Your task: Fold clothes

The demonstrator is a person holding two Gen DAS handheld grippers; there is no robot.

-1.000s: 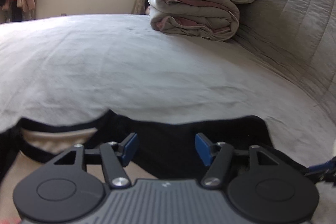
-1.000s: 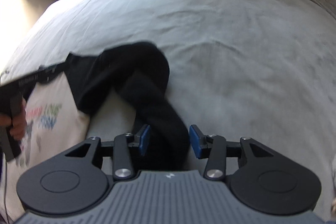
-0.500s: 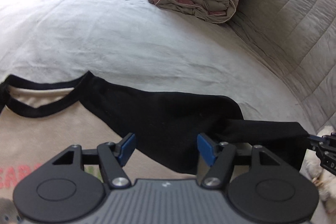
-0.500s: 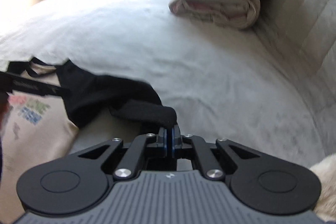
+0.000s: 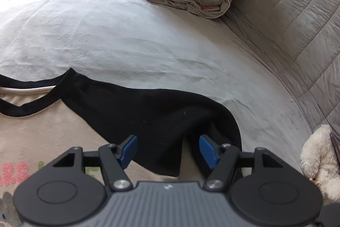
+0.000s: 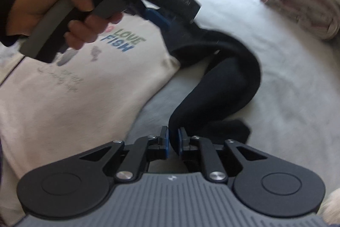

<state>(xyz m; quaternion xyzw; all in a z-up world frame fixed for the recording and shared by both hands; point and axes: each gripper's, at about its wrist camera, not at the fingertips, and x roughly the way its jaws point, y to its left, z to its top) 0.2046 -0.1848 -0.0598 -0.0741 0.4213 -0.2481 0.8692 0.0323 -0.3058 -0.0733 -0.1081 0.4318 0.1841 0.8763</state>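
- The cream sweatshirt with black sleeves and black neck band [image 6: 70, 86] is seen lying flat on the big grey-white bed cover [image 5: 127, 35], picture side up, with coloured letters on its chest.
- A little left of the middle, the left gripper [image 5: 167, 149] is held above the shoulder of the shirt with its blue pads spread wide, and nothing is being held by it.
- In the right camera view, that same tool is seen gripped by the person's hand [image 6: 61, 10], low over the shirt.
- If the shoulder is not pinned down by the left gripper, the whole shirt could be dragged across the bed when the sleeve is pulled, and the fold would come out crooked.
- Further right, the long black sleeve [image 6: 231, 78] is seen bent and twisted like a snake, lying off to the side of the shirt's body.
- The sleeve's cuff end is pinched between the nearly closed pads of the right gripper [image 6: 173, 142].
- Only a thin bit of soft cloth is held, so it could slip out if it is tugged fast.
- If the twist is not shaken out, a lump could be left inside the fold.
- At the far right, a white fluffy toy [image 5: 318, 159] is seen at the bed's edge, and it could be bumped.
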